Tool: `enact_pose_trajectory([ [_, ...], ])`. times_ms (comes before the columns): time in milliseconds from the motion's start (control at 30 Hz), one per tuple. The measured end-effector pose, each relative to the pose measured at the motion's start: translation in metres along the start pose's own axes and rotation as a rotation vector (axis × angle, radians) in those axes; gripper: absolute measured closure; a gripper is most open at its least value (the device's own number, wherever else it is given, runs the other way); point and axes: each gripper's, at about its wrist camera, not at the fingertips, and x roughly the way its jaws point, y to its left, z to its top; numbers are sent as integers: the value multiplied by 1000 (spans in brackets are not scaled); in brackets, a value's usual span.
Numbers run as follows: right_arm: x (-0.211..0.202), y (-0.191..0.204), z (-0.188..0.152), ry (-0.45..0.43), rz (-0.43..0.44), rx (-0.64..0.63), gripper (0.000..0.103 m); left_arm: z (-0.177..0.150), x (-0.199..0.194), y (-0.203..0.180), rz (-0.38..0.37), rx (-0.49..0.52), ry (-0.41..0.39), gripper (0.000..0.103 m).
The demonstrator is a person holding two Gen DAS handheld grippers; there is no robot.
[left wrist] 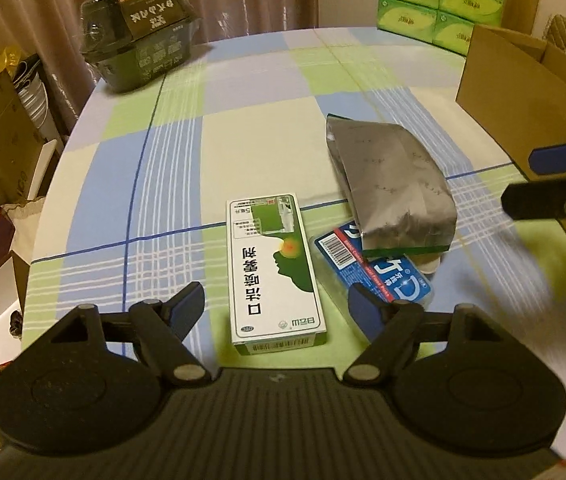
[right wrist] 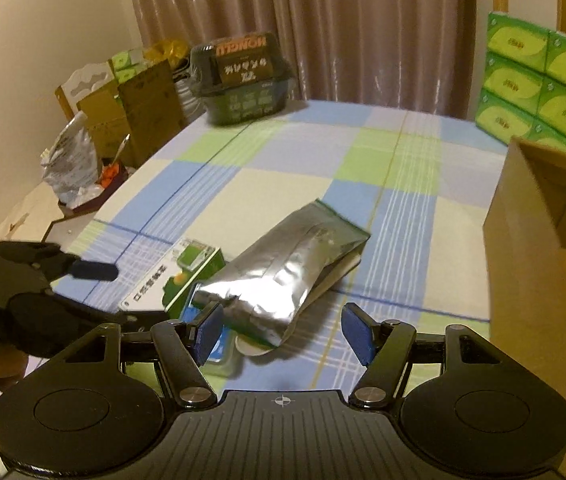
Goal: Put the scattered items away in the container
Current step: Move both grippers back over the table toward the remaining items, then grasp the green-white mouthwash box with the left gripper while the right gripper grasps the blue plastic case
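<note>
Silver foil pouch (left wrist: 389,184), white-and-green box (left wrist: 275,272) and blue packet (left wrist: 375,276) lay loose on the tabletop (left wrist: 243,136) beside the cardboard container (left wrist: 523,92), none visibly stowed, while the left claw (left wrist: 277,306) and right claw (right wrist: 281,330) gaped empty nearby.

My left camera sits just behind my left gripper (left wrist: 277,308), tilted down and close over the white box (left wrist: 277,268) on the checked table (left wrist: 251,92). My right camera looks the same way from behind my right gripper (right wrist: 281,330), close over the foil pouch (right wrist: 279,268). Both views share the box, pouch, blue pack (left wrist: 379,272), cardboard box (right wrist: 535,264), far dark tub (left wrist: 139,36) and green tissue packs (right wrist: 543,80), and each catches the other gripper at its edge.
</note>
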Motion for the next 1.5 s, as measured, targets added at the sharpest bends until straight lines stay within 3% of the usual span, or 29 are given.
enact_pose_trajectory([
  [200,21,13,-17,73,24,-40,40,-2,12,5,4,16,22,39],
  [300,27,19,-22,87,30,-58,40,-2,15,8,-35,-14,-5,40],
  [433,30,22,-25,97,33,-70,40,-2,23,5,-5,19,10,51],
  [867,49,53,-27,95,103,-79,40,-25,-7,25,-12,34,111,52],
  [1233,79,63,-26,104,34,-89,41,-35,-4,32,-30,22,112,48],
  [1333,88,63,-27,116,12,-96,47,-35,-2,33,-30,20,112,48],
  [1500,77,65,-28,109,-1,-113,48,-34,-2,32,-30,36,111,49],
])
